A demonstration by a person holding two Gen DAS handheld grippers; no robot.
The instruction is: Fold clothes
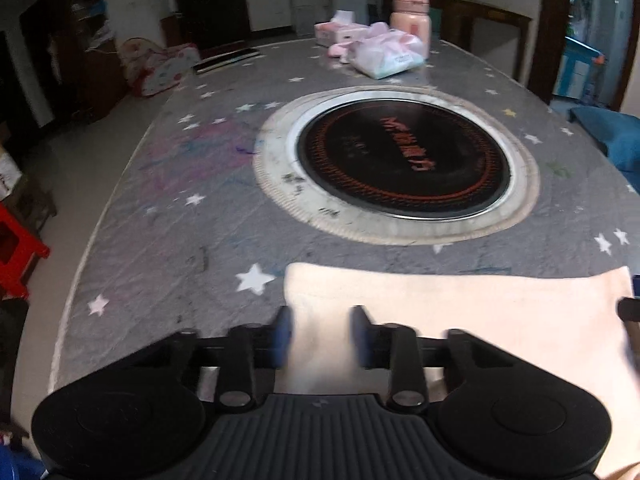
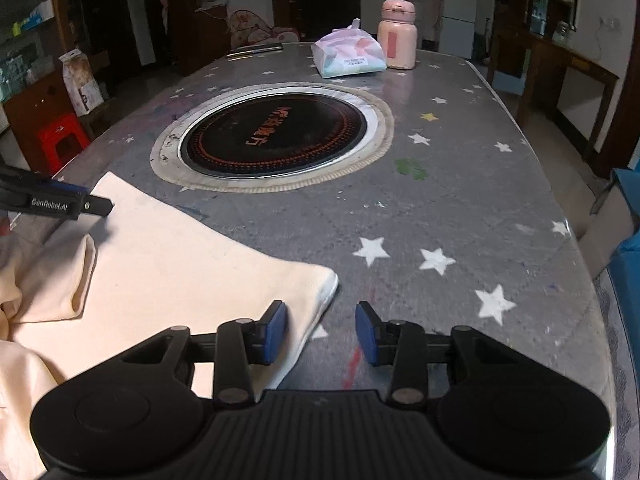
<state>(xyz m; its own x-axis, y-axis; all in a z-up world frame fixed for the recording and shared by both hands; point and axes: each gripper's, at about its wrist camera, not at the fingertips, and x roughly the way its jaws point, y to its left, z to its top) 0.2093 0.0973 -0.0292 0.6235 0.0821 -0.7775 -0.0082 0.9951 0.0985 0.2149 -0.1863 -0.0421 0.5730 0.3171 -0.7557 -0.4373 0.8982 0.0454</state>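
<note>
The big grey star-print table (image 2: 460, 184) has a cream folded cloth garment (image 2: 168, 264) lying flat at its near edge. The left gripper (image 1: 322, 334) sits spread over the garment's left corner, the right gripper (image 2: 321, 332) spread over its right corner, both pinching nothing.

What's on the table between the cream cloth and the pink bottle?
The round black cooktop set in the table, then the tissue pack beside the pink bottle. The right wrist view shows it, past the cream cloth.
</note>
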